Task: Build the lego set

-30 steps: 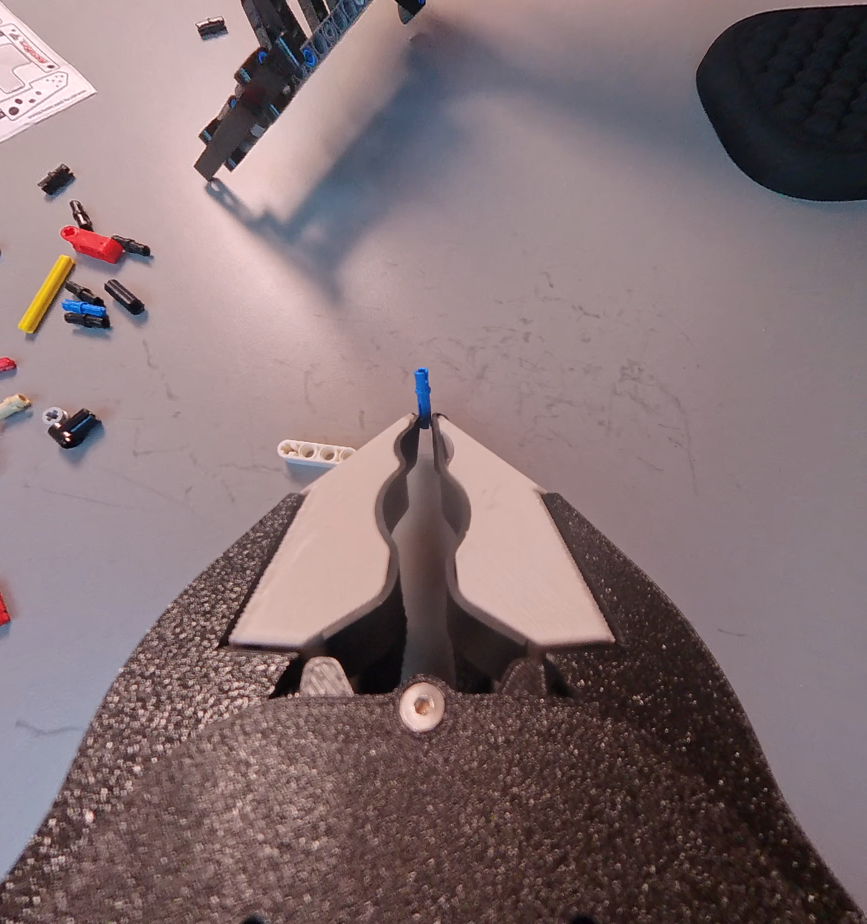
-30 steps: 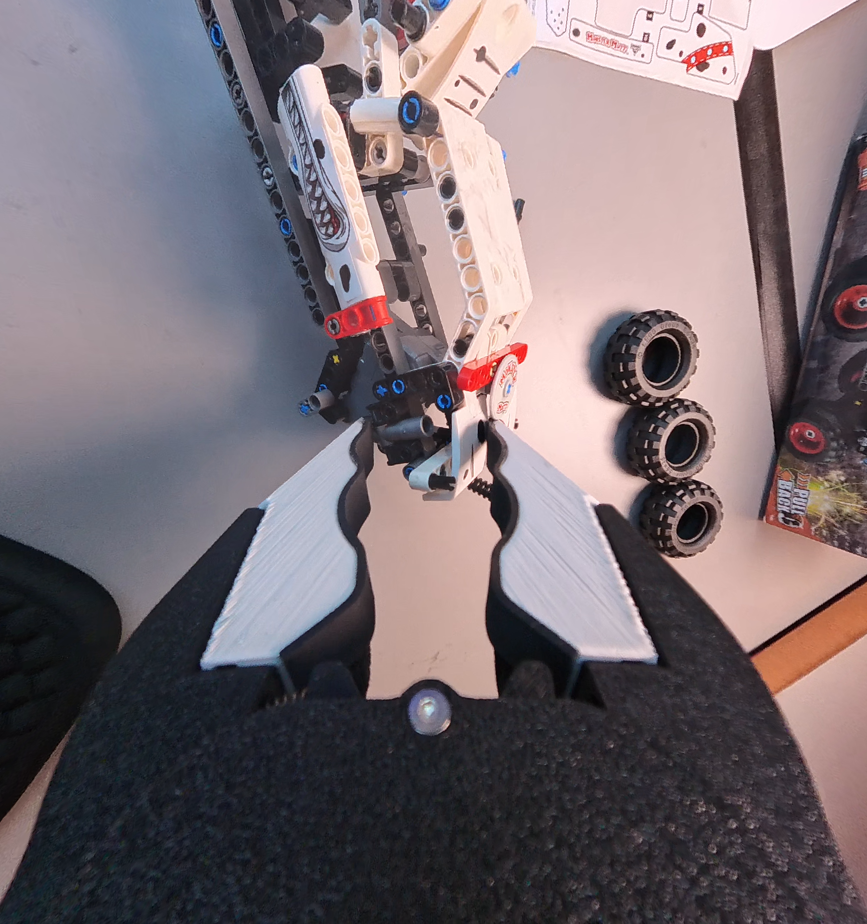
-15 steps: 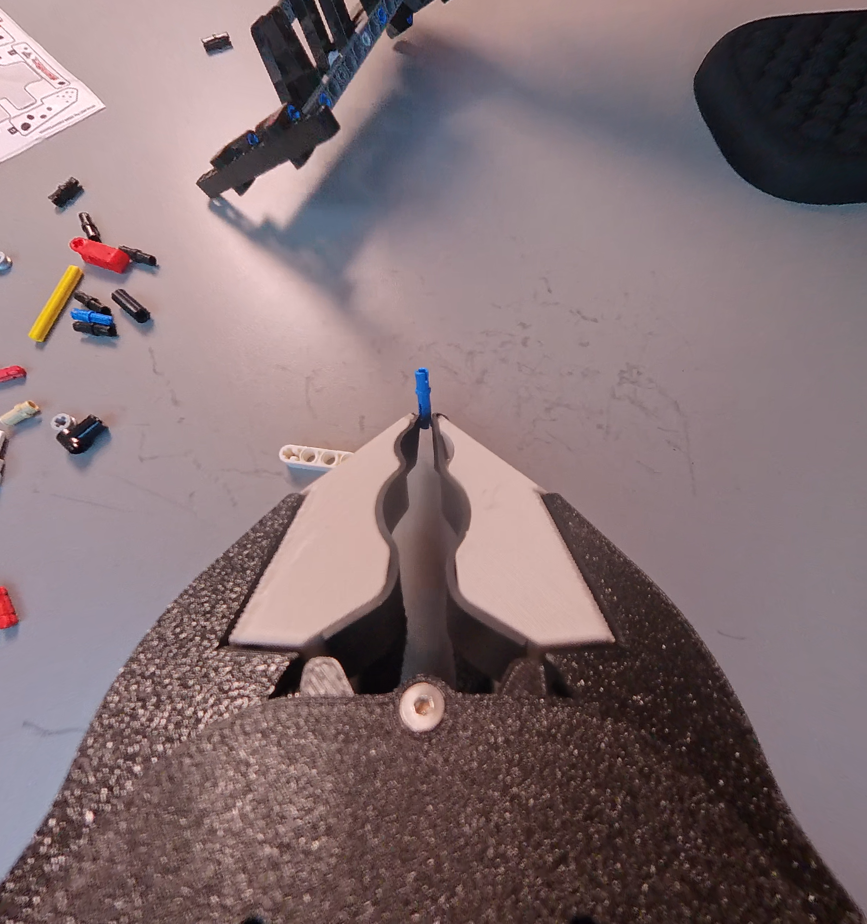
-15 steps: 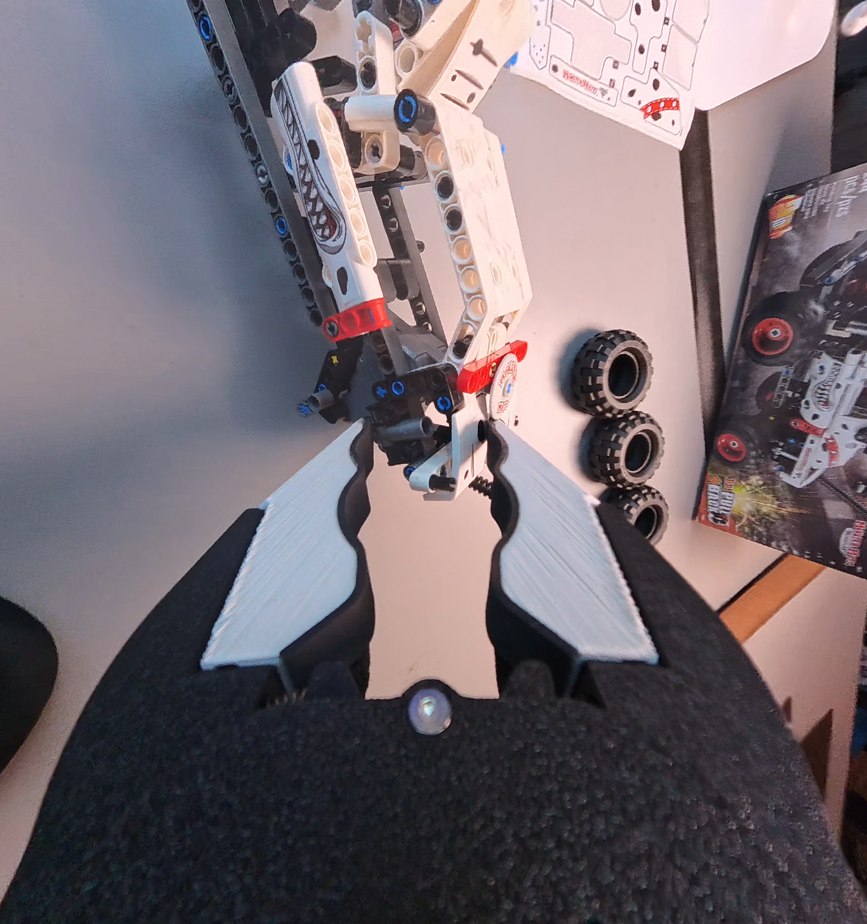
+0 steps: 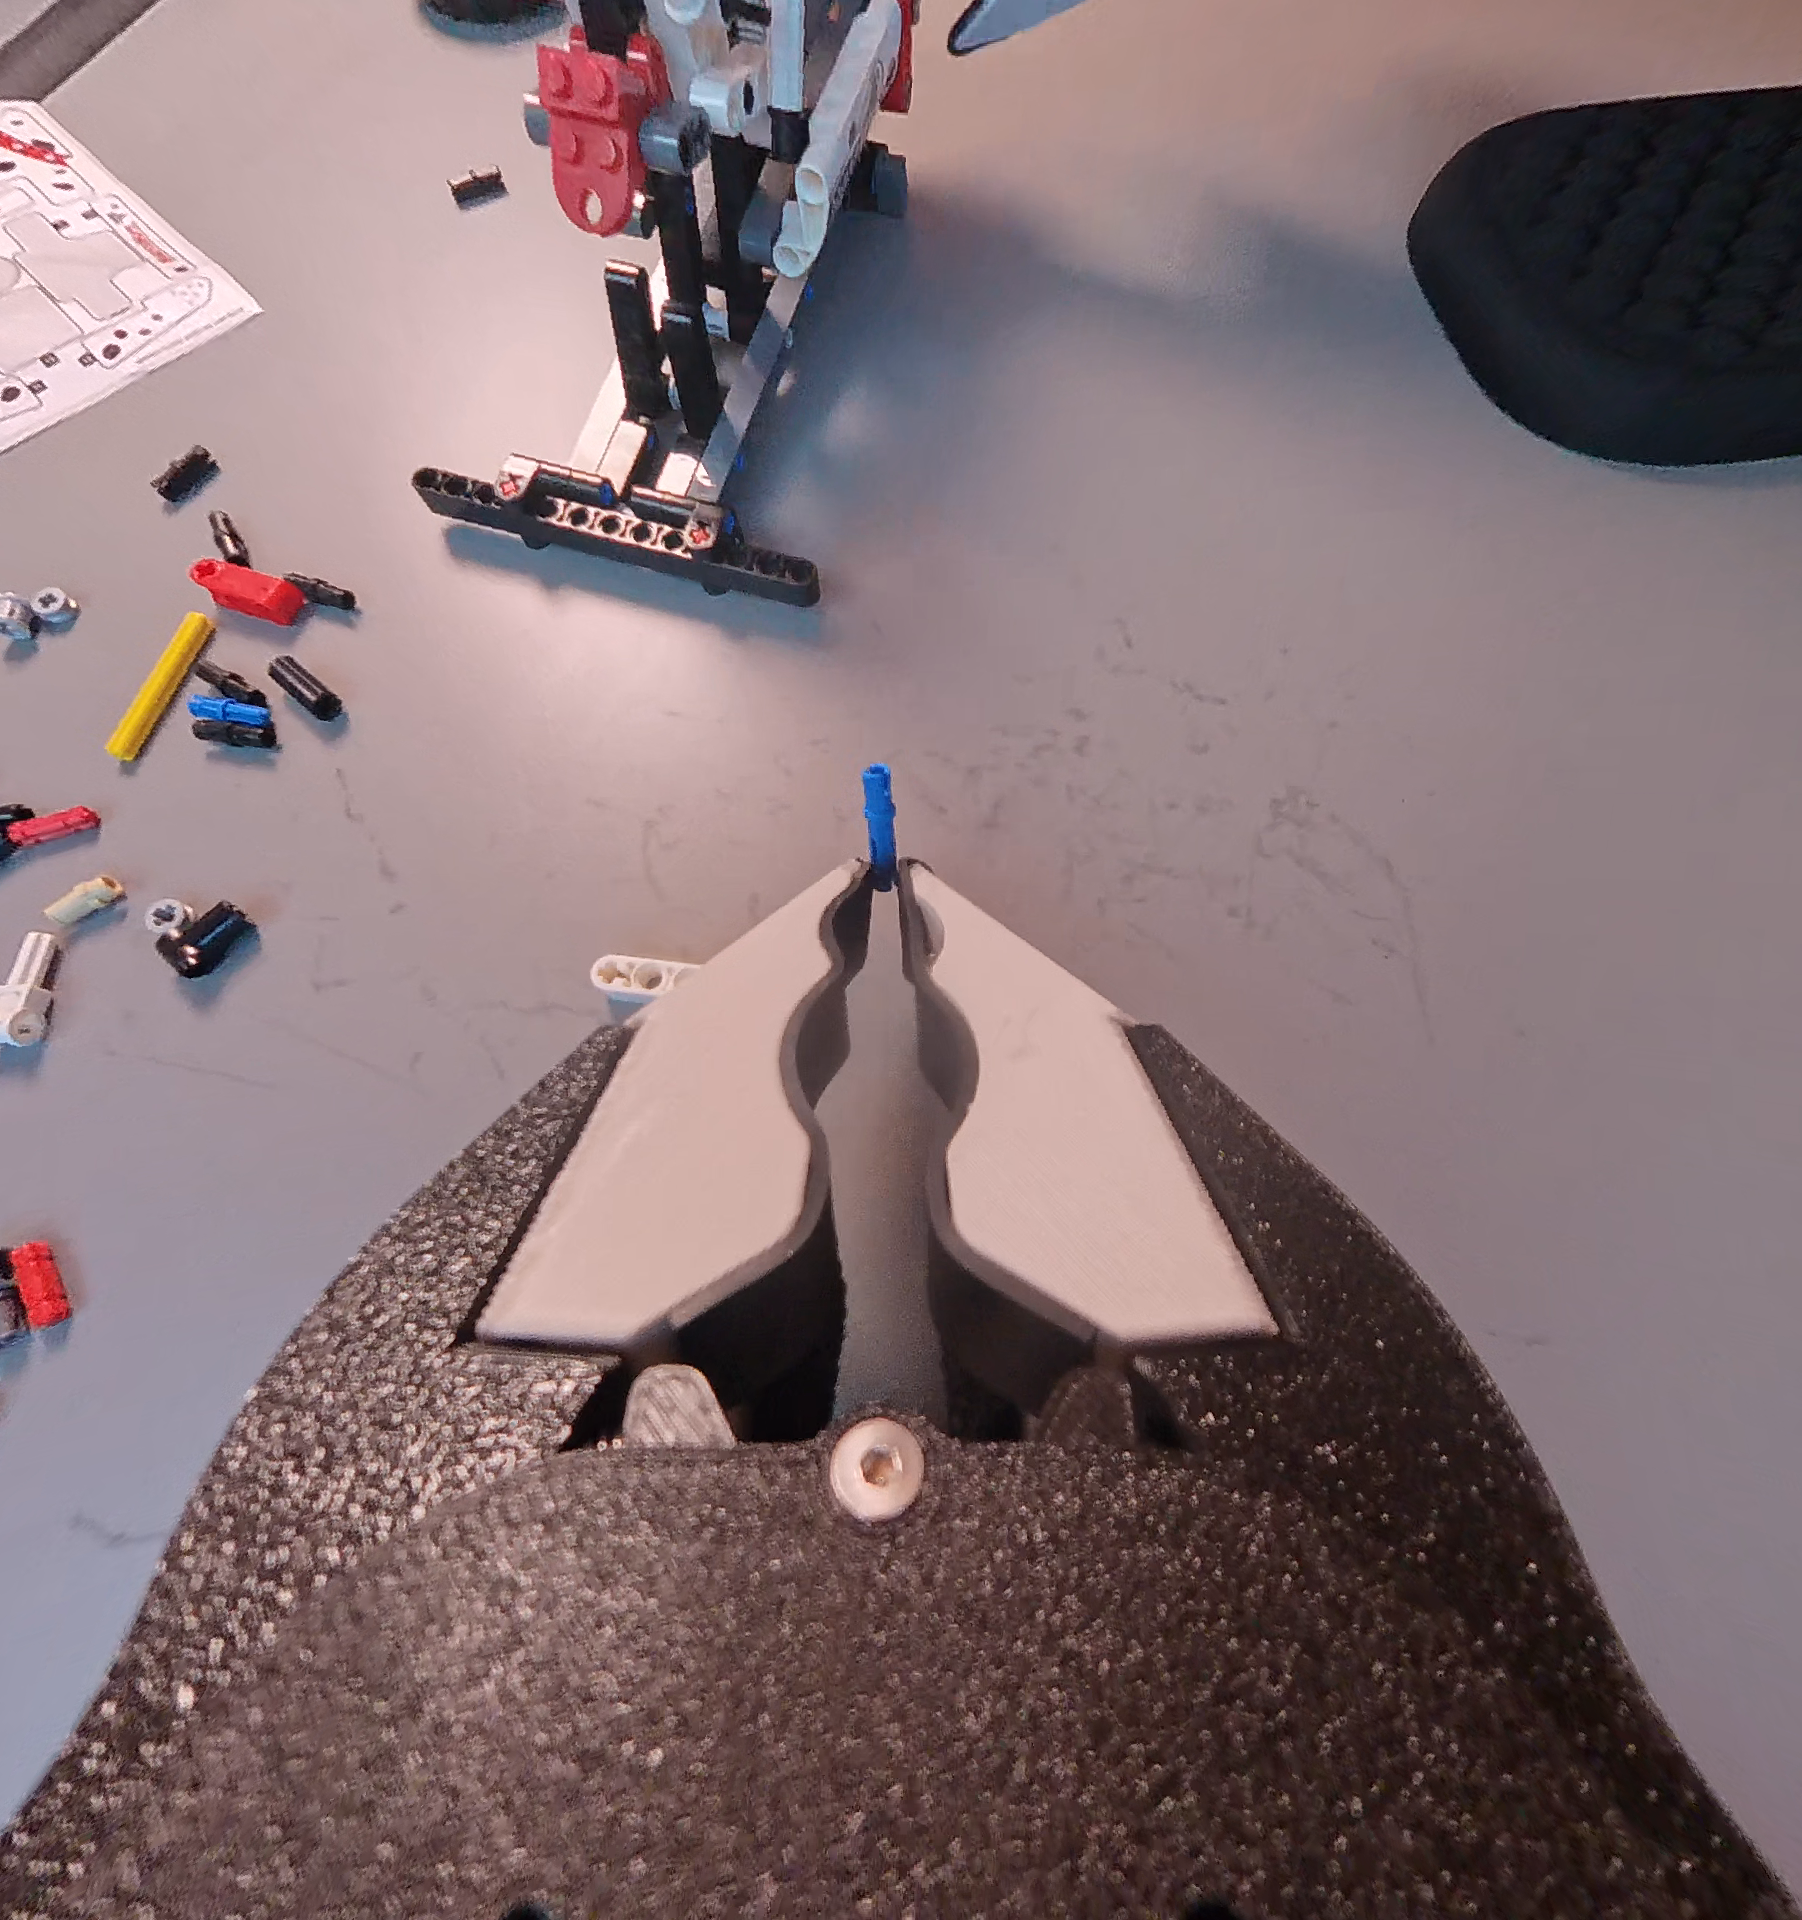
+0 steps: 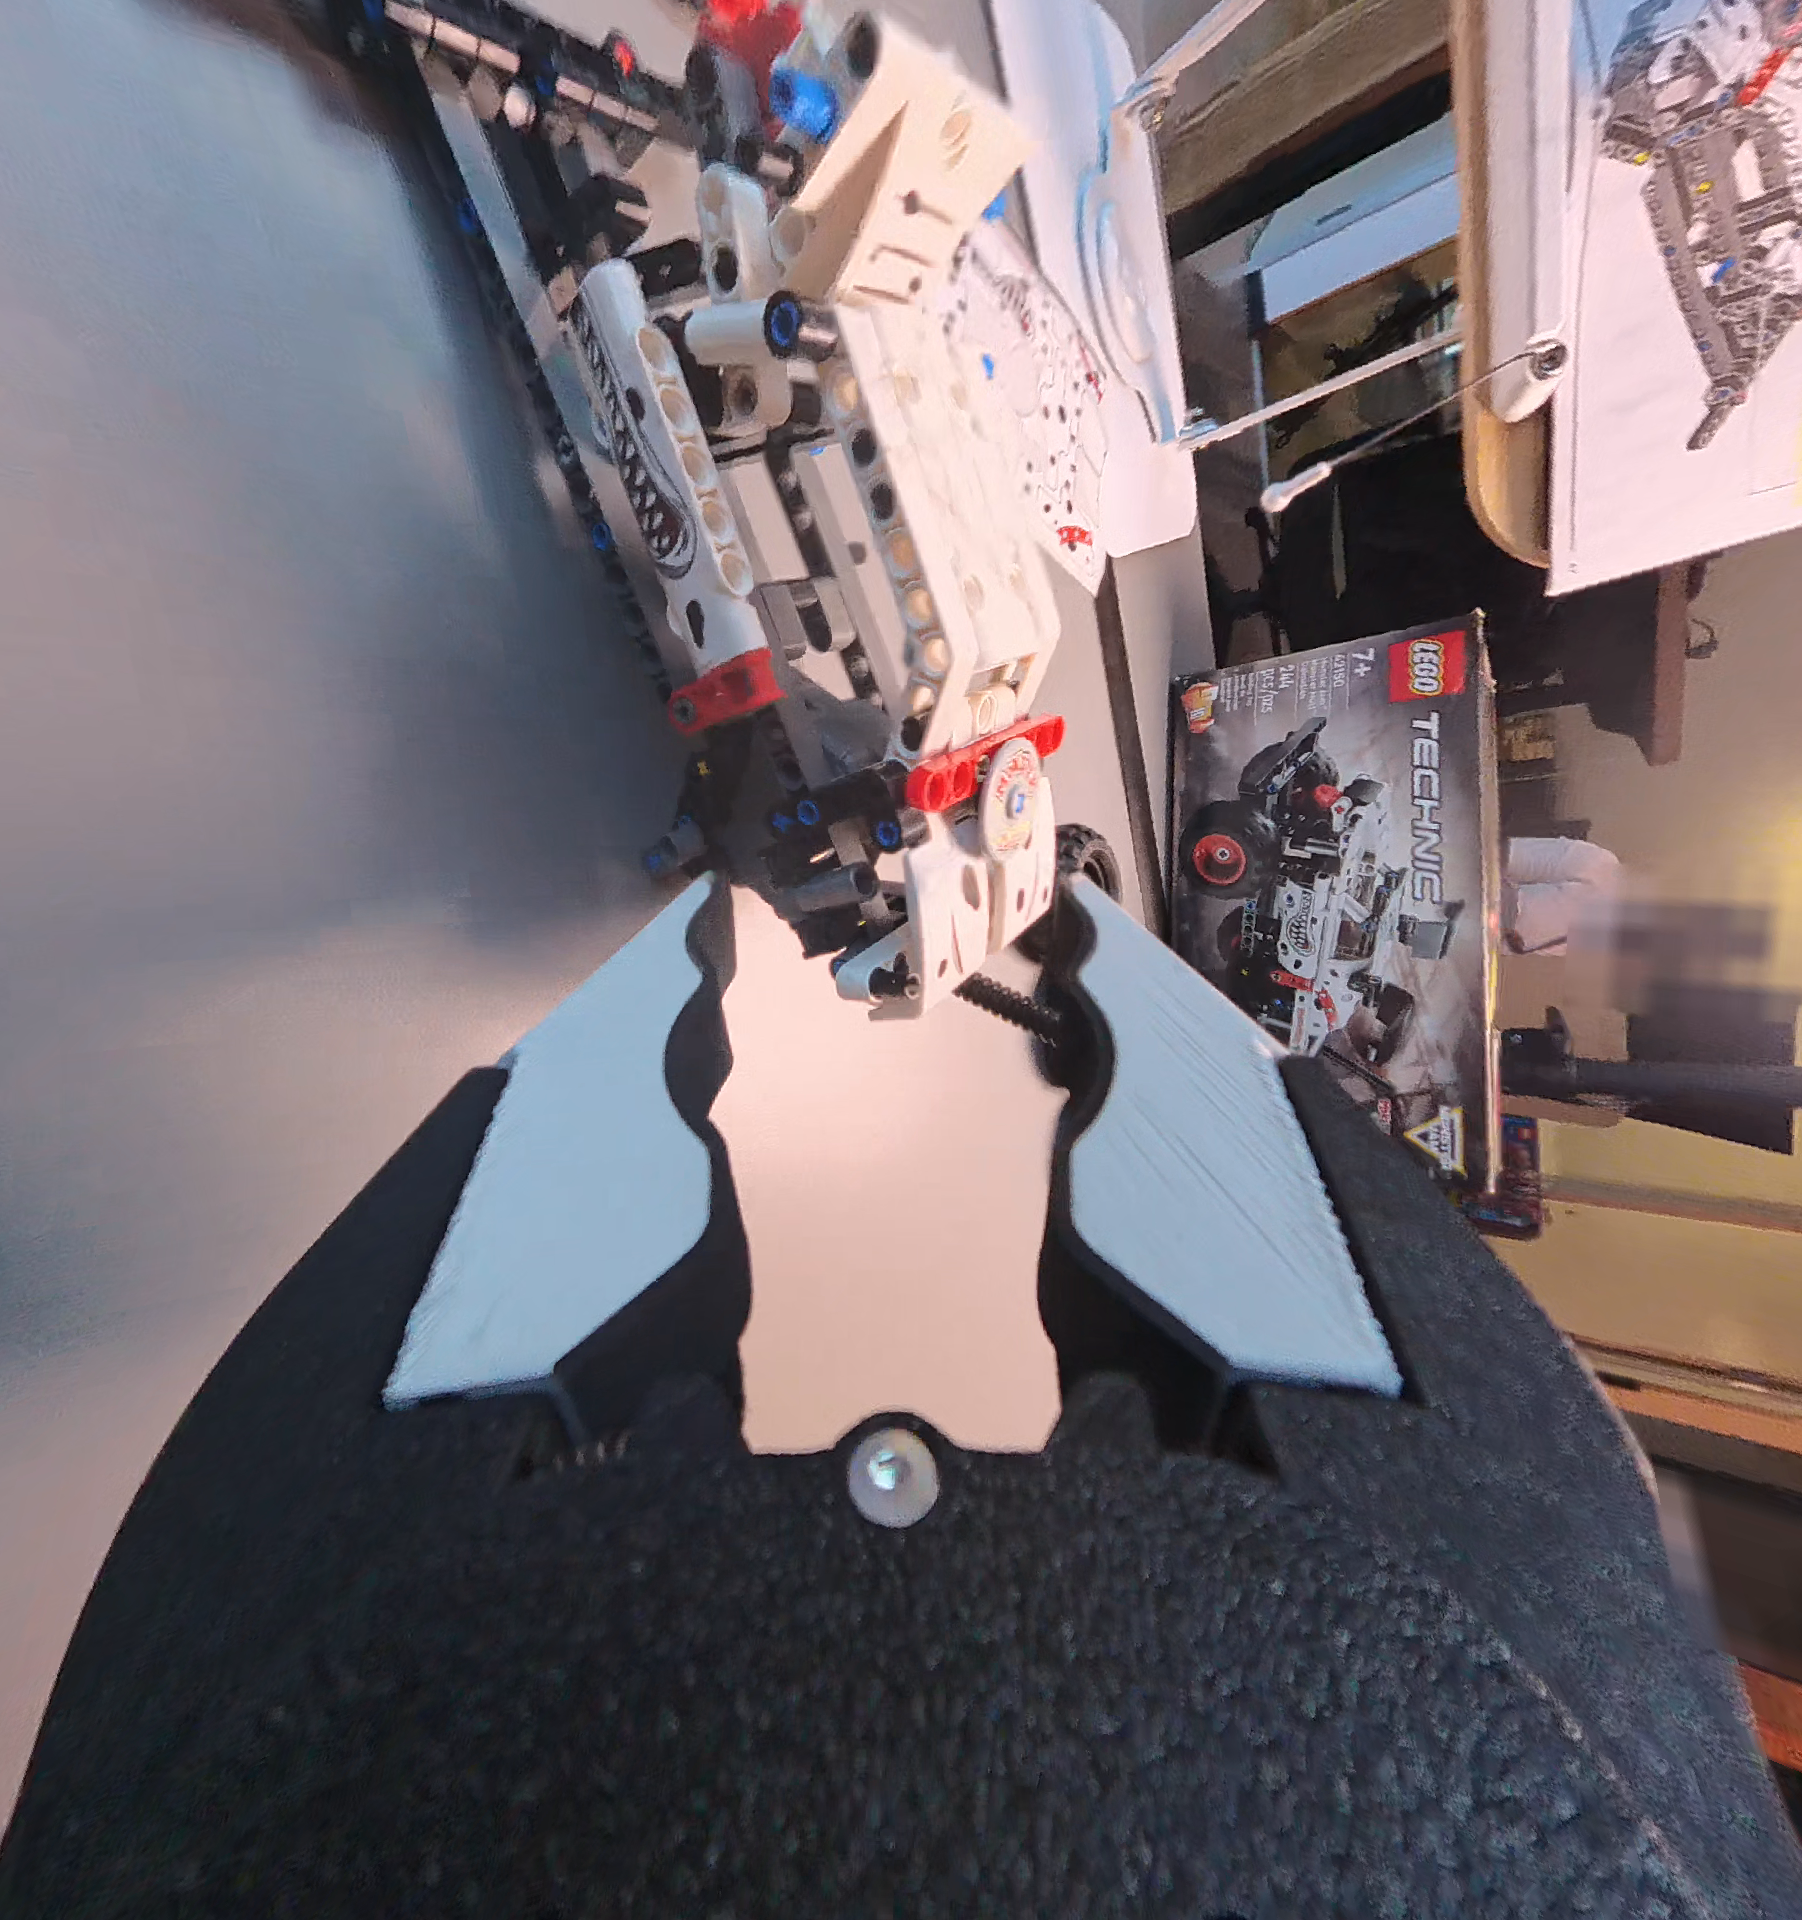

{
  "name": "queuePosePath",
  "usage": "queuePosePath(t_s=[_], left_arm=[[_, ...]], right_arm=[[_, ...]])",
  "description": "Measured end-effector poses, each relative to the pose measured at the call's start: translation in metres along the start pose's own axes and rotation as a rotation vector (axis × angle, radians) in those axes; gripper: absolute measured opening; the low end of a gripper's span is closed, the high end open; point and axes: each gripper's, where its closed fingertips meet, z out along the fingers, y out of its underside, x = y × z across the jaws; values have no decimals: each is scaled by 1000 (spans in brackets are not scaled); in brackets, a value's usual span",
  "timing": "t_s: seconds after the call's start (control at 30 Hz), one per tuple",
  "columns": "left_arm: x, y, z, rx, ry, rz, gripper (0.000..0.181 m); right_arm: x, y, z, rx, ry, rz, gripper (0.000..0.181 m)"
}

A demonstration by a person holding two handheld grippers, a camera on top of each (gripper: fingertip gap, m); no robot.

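My left gripper (image 5: 881,871) is pinched tight on a small blue pin (image 5: 877,821) that sticks out past the tips, while my right gripper (image 6: 892,904) clamps the near end of the half-built truck (image 6: 824,540), its far bumper resting on the grey table (image 5: 1188,675). With so little of the pin gripped, it could twist or pop free if I push it off-axis into a hole, and the truck could pivot in my right gripper.

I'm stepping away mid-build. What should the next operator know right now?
Left gripper: shut on a blue pin, held above the table.
Right gripper: shut on the truck model, its black bumper end resting on the table.
Loose parts lie left of the pin, sticker sheet beyond.
Done: frame and white panels.
Left: fit the pin; wheels not mounted.
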Motion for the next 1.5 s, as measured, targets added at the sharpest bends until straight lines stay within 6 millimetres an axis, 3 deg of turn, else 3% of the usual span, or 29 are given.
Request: queuePosePath(t_s=[0.07,0.17,0.27,0.4,0.53,0.87,1.03,1.17,1.23,1.27,1.4,1.5], left_arm=[[0,-6,-3,34,-1,-3,5],[1,-15,-6,83,13,-19,5],[2,-17,-7,101,28,-34,5],[3,-17,-7,99,27,-31,5],[3,-16,-8,97,26,-25,5],[6,-15,-6,89,45,-27,5],[6,-15,-6,91,41,-26,5],[6,-21,-10,131,60,-56,5],[7,-25,-13,162,84,-84,5],[9,-29,-15,184,105,-104,5],[14,-43,-21,262,164,-146,5],[18,-46,-21,274,147,-96,4]], right_arm=[[5,-15,-14,82,15,89,61],[-4,-46,-28,215,-10,142,53],[-23,-63,-21,242,5,63,37],[-35,-58,9,162,56,-52,35],[-33,-50,20,119,84,-133,22],[-29,-50,21,113,48,-283,19],[-28,-50,22,104,33,-268,19],[-28,-53,12,128,9,-152,34],[-27,-69,-3,201,-10,-36,33],[-30,-87,-12,275,-41,33,31],[-70,-179,-51,599,-401,419,22],[-82,-208,-44,648,-532,576,29]])
